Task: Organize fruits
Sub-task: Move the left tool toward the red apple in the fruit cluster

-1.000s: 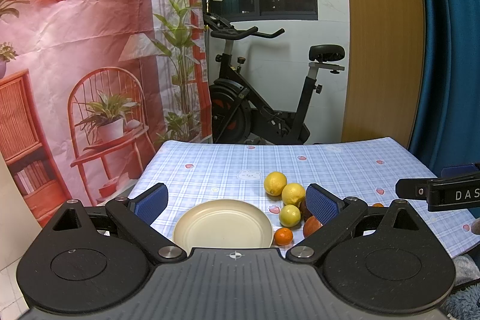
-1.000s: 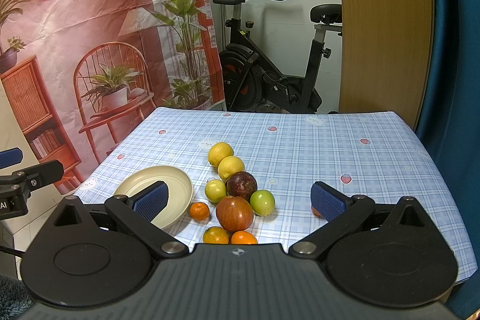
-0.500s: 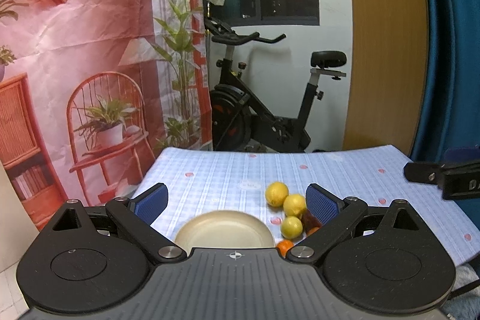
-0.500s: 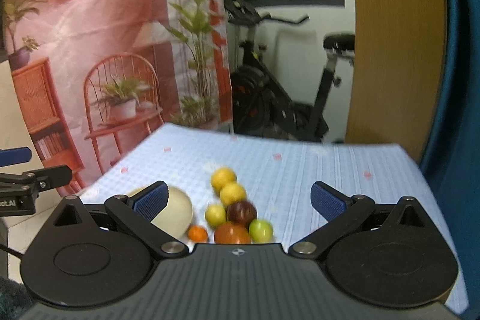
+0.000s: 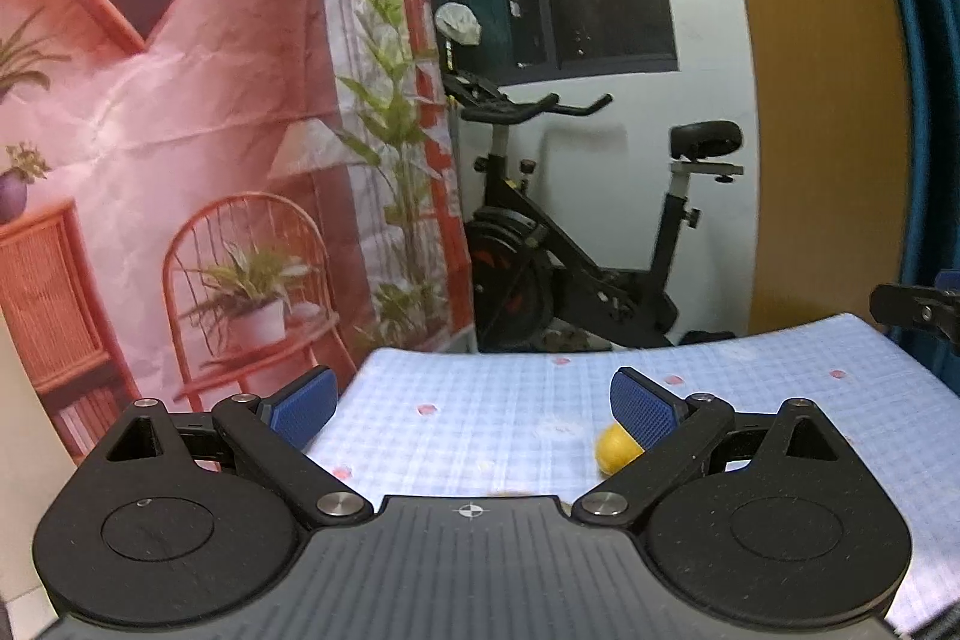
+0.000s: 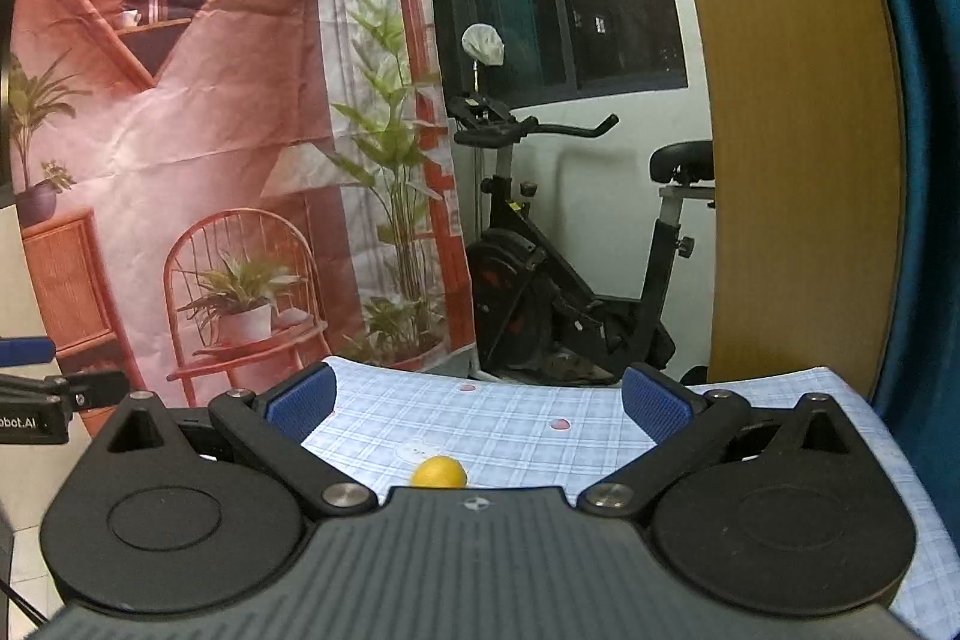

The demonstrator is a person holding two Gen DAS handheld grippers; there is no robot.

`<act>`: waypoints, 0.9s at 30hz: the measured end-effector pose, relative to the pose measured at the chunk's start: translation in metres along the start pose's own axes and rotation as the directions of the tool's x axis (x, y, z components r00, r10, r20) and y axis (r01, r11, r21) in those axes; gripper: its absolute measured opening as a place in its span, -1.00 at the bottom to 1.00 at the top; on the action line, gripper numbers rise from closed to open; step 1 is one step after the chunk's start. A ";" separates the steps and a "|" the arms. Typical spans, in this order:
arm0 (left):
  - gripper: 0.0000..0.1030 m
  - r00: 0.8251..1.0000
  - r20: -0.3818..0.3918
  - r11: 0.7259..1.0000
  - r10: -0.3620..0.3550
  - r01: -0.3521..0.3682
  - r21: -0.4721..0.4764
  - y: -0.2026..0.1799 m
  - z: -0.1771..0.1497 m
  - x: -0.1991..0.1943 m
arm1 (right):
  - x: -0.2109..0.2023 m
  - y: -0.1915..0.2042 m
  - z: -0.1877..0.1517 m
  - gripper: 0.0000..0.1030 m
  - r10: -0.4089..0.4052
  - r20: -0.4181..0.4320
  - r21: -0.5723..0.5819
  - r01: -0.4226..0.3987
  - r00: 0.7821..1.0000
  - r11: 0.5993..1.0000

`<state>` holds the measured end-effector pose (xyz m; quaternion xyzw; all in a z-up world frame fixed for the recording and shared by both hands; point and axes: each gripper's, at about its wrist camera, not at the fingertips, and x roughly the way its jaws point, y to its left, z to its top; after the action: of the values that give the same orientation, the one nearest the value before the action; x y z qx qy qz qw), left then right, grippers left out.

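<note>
One yellow lemon shows on the blue checked tablecloth, partly behind my left gripper's right finger. The same lemon peeks over the right gripper's body in the right wrist view. My left gripper is open and empty, raised and tilted up above the table. My right gripper is open and empty too. The plate and the other fruits are hidden below both gripper bodies.
An exercise bike stands behind the table. A printed backdrop hangs at the left, a wooden panel and blue curtain at the right. The right gripper's tip shows at the left wrist view's right edge.
Both grippers have tilted upward and pulled back, so the plate and most fruits have dropped out of view; only one lemon remains visible. Both stay open.
</note>
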<state>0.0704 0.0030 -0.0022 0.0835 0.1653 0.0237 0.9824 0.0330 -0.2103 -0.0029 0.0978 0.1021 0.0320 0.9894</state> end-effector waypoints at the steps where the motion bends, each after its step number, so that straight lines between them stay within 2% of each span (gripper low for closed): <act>1: 0.92 1.000 0.006 1.000 0.004 -0.004 0.002 -0.001 0.000 0.004 | 0.004 -0.002 -0.001 1.00 0.007 -0.004 0.000 -0.007 1.000 1.000; 5: 0.91 1.000 -0.019 1.000 0.010 -0.010 0.016 -0.010 0.000 0.017 | 0.023 -0.009 -0.003 1.00 0.040 -0.055 0.000 -0.040 0.998 0.999; 10: 0.87 0.998 -0.027 0.998 -0.055 0.055 0.001 -0.015 -0.005 0.028 | 0.044 -0.005 -0.010 1.00 0.056 -0.094 -0.029 -0.059 0.994 0.998; 15: 0.87 0.995 0.030 0.996 -0.093 0.093 -0.016 -0.020 -0.015 0.037 | 0.065 0.004 -0.021 1.00 0.024 -0.115 -0.105 -0.036 0.993 0.994; 19: 0.87 0.994 0.016 0.994 -0.104 0.104 -0.007 -0.026 -0.021 0.051 | 0.083 0.003 -0.034 1.00 0.011 -0.144 -0.108 -0.027 0.990 0.994; 22: 0.79 0.989 0.006 0.985 -0.146 0.146 -0.095 -0.022 -0.030 0.063 | 0.095 -0.001 -0.045 0.99 -0.024 -0.172 -0.082 0.010 0.985 0.997; 24: 0.77 0.985 0.007 0.970 -0.173 0.172 -0.175 -0.017 -0.043 0.070 | 0.095 -0.005 -0.053 0.99 -0.069 -0.152 -0.047 0.062 0.986 0.997; 25: 0.77 0.985 -0.006 0.966 -0.170 0.165 -0.197 -0.017 -0.050 0.074 | 0.092 -0.009 -0.059 0.99 -0.101 -0.132 -0.011 0.100 0.986 0.995; 27: 0.77 0.986 -0.047 0.968 -0.162 0.149 -0.203 -0.017 -0.063 0.081 | 0.091 -0.015 -0.072 1.00 -0.108 -0.144 0.026 0.112 0.984 0.993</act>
<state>0.1266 0.0018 -0.0896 -0.0291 0.1993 -0.0343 0.9789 0.1076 -0.2038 -0.0930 0.1064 0.1784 -0.0175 0.9780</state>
